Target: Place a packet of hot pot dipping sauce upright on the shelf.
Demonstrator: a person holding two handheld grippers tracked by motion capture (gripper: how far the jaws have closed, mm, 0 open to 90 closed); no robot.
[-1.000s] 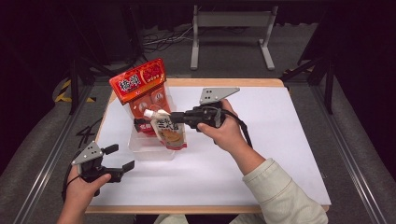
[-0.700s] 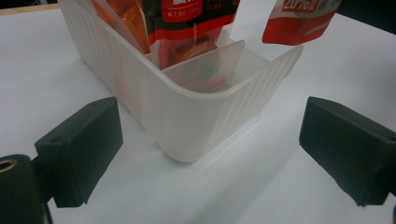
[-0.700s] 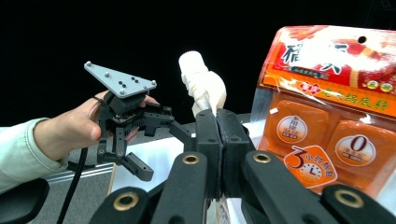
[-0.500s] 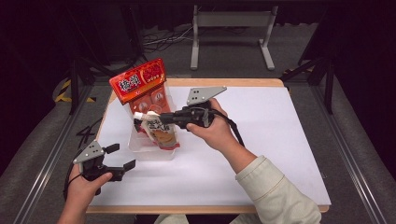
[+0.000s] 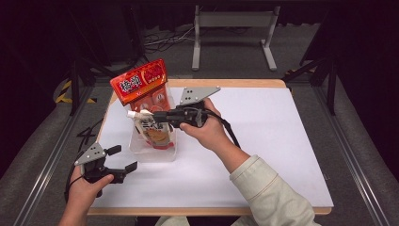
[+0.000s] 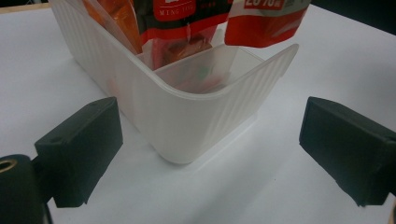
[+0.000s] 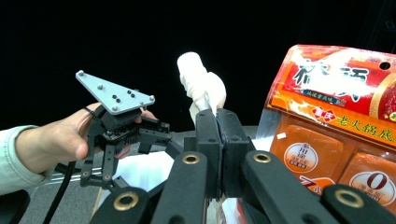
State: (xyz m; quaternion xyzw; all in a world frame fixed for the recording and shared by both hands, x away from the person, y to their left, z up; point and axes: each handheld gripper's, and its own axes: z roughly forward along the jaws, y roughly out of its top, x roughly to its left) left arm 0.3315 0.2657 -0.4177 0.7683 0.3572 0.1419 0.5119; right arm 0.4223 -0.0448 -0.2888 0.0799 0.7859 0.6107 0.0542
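Over the clear bin [image 5: 153,153], right gripper [image 5: 151,115] pinches the spouted pouch [image 5: 151,129] near its cap, soft and floppy; left gripper [image 5: 123,157] spread.

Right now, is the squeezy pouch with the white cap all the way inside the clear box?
Not fully. The right claw is shut on the pouch just below its cap, holding it upright; its bottom is down in the clear box, its top sticking out.
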